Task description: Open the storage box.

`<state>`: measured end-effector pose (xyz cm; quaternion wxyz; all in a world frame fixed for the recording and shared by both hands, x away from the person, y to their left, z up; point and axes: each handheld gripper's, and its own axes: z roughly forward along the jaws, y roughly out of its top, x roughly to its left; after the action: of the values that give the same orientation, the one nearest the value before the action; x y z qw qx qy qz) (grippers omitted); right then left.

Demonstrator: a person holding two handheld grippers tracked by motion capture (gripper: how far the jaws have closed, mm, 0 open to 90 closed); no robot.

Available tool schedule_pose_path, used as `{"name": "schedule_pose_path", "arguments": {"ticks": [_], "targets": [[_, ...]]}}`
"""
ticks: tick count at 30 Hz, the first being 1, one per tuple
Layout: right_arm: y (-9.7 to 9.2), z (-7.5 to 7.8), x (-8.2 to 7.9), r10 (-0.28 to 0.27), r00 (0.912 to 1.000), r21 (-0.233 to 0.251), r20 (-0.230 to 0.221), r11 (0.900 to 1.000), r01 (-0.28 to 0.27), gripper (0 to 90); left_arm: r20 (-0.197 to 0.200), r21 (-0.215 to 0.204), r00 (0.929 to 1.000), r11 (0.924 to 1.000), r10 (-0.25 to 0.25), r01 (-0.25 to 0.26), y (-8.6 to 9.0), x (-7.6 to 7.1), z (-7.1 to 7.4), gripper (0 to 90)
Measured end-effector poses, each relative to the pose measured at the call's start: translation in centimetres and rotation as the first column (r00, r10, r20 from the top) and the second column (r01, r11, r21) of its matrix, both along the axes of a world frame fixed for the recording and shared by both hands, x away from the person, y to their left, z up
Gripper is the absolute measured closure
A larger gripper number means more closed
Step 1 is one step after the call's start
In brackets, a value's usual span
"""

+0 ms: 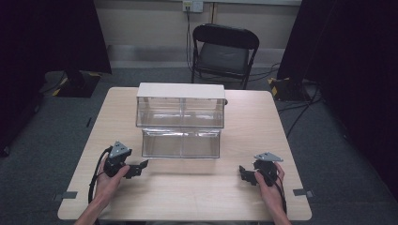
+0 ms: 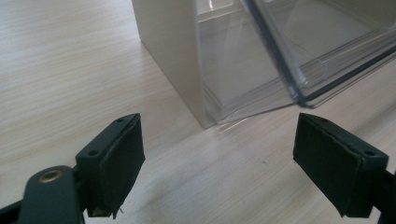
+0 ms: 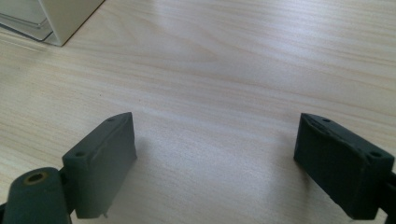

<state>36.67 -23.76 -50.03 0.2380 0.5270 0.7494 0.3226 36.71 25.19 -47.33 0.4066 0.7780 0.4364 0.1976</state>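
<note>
On the pale wood-grain table, near its front edge, I hold both tools low over the surface. My left gripper sits at the front left, jaws spread wide with nothing between them, pointing inward toward the middle. My right gripper sits at the front right, jaws likewise wide apart and empty, pointing inward toward the left one.

Centred on the table, farther back than both tools, stands the white-framed cabinet of clear plastic drawers. Upper tier: two clear compartments side by side under a white top. Lower tier: one wide clear drawer drawn forward of the frame.

Left gripper view: the cabinet's white side wall and the clear drawer's corner lie just ahead of the jaws, apart from both pads. Right gripper view: the cabinet's corner sits at upper left, well apart from the jaws; bare tabletop lies between them.

Beyond the table, a black folding chair stands on grey carpet.
</note>
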Motion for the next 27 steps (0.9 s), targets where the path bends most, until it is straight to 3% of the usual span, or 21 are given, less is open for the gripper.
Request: {"name": "schedule_pose_path", "arguments": {"ticks": [20, 27], "targets": [[0.0, 0.0, 0.0, 0.000, 1.0000, 0.000, 0.000, 1.0000, 0.000, 12.0, 0.011, -0.042, 0.9989, 0.9981, -0.045, 0.046, -1.7, 0.7, 0.3, 15.8], [0.0, 0.0, 0.0, 0.000, 1.0000, 0.000, 0.000, 1.0000, 0.000, 12.0, 0.001, -0.101, 0.9978, 0.9927, -0.066, 0.066, -1.5, 0.7, 0.4, 15.3]]}}
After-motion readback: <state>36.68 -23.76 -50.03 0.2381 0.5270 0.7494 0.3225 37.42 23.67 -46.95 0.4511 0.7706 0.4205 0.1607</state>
